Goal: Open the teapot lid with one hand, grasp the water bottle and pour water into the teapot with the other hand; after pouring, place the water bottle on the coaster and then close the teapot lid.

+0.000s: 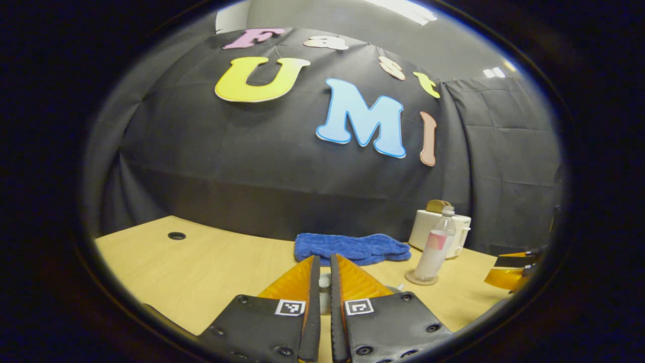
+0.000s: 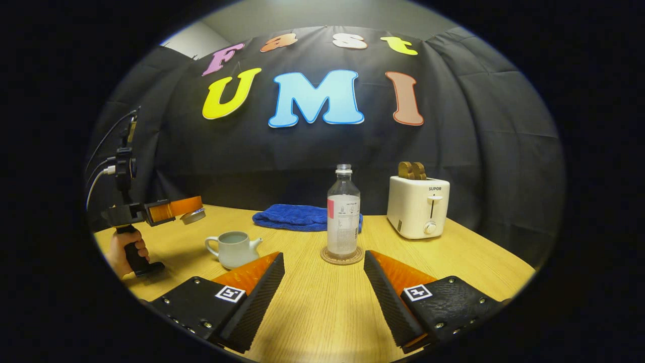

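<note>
Holding the lid (image 2: 193,216), left gripper (image 2: 189,212) hovers at teapot's (image 2: 233,249) ten o'clock; right gripper (image 2: 322,264) released; bottle (image 2: 343,218) on coaster (image 2: 342,256).

Setting: recording booth staged as a kitchen corner, not a real home. Evidence: black cloth wall (image 2: 478,151) hung in folds on all visible sides; pale plain room wall (image 2: 302,15) and ceiling lights (image 1: 496,72) above the cloth; light wood-grain worktop (image 2: 322,302) with a round cable hole (image 1: 176,235). Household props on it: white toaster (image 2: 418,206) with two slices, blue towel (image 2: 297,217), white teapot (image 2: 234,248), clear water bottle (image 2: 343,212) on a round coaster (image 2: 342,256).
</note>
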The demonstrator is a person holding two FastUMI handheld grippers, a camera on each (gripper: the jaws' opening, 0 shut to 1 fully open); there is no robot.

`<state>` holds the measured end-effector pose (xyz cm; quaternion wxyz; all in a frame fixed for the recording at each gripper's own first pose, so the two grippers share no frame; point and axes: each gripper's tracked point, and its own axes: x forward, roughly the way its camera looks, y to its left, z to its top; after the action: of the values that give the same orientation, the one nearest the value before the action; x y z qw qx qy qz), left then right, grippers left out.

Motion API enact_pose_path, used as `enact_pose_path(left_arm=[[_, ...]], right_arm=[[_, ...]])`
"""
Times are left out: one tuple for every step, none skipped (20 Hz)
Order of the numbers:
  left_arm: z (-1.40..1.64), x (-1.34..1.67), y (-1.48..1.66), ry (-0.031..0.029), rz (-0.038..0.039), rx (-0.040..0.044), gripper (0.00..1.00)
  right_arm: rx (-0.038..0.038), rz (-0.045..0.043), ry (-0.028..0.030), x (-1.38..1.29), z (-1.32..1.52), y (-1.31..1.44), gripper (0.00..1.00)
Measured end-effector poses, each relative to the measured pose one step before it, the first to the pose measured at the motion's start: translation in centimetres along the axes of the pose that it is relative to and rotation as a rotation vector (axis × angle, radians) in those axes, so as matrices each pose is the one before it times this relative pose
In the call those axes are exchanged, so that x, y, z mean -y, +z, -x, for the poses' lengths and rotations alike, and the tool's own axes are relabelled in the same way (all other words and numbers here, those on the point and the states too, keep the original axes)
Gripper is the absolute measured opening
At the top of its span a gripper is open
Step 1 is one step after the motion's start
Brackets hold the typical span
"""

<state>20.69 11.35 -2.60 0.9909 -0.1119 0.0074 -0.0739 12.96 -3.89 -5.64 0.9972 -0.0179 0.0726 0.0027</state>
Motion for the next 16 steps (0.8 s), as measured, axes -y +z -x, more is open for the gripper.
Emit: enact_pose_path(left_arm=[[-0.288, 1.299, -0.212, -0.01518, -0.01728, -0.01095, 0.14], [-0.244, 1.167, -0.336, -0.00901, -0.02374, -0.01148, 0.17], [-0.395, 0.900, -0.163, -0.00474, -0.02525, -0.01121, 0.17], [-0.523, 0.826, -0.361, -0.00460, -0.01994, -0.01106, 0.17], [-0.489, 0.917, -0.214, -0.01119, -0.01036, -0.00870, 0.17], [-0.459, 0.999, -0.301, -0.01310, -0.00672, -0.00710, 0.17], [-0.508, 0.746, -0.256, -0.00824, -0.01110, -0.00864, 0.18], [-0.557, 0.461, -0.552, -0.00114, -0.01742, -0.01454, 0.17], [-0.479, 0.088, -0.346, 0.00747, -0.01695, -0.01322, 0.18], [-0.345, 0.085, -0.348, 0.00721, -0.01176, -0.00707, 0.17], [-0.278, 0.108, -0.251, -0.00019, -0.00147, -0.00596, 0.17], [-0.074, 0.048, -0.429, 0.00007, 0.00017, -0.00749, 0.17], [-0.120, -0.287, -0.271, 0.00841, -0.00046, -0.00648, 0.17], [0.118, -0.274, -0.336, 0.00340, 0.00533, -0.00524, 0.17], [-0.143, 0.078, -0.158, -0.00620, 0.01498, -0.00056, 0.18], [-0.024, 0.203, -0.341, -0.00475, 0.00985, -0.00348, 0.17]], right_arm=[[0.00141, 0.00263, -0.00582, 0.152, 0.047, 0.127, 0.99], [0.00312, -0.00176, -0.00386, 0.125, -0.032, 0.026, 0.98], [0.00415, -0.00467, -0.00039, 0.061, -0.001, 0.217, 0.98], [0.00178, -0.00339, 0.00049, -0.056, 0.027, -0.042, 0.98], [-0.00011, -0.00158, 0.00223, -0.065, 0.035, 0.012, 0.98], [-0.00063, 0.00072, 0.00158, -0.007, 0.077, -0.059, 0.98], [-0.00041, -0.00088, 0.00266, -0.040, 0.030, 0.028, 0.98], [-0.00074, -0.00255, 0.00311, -0.053, -0.091, -0.035, 0.98], [-0.00142, -0.00551, 0.00436, -0.057, 0.001, 0.013, 0.98], [-0.00140, -0.00642, 0.00387, -0.070, 0.000, -0.057, 0.98], [-0.00261, -0.00683, 0.00559, -0.089, -0.027, -0.001, 0.98], [-0.00138, -0.00565, 0.00408, -0.071, 0.048, -0.084, 0.98], [-0.00143, -0.00402, 0.00348, -0.059, 0.021, 0.026, 0.98], [-0.00044, -0.00200, 0.00292, -0.143, -0.035, -0.058, 0.98], [-0.00163, -0.00254, 0.00377, -0.120, 0.001, -0.002, 0.98], [-0.00046, -0.00192, 0.00465, -0.135, -0.017, -0.052, 0.98]])
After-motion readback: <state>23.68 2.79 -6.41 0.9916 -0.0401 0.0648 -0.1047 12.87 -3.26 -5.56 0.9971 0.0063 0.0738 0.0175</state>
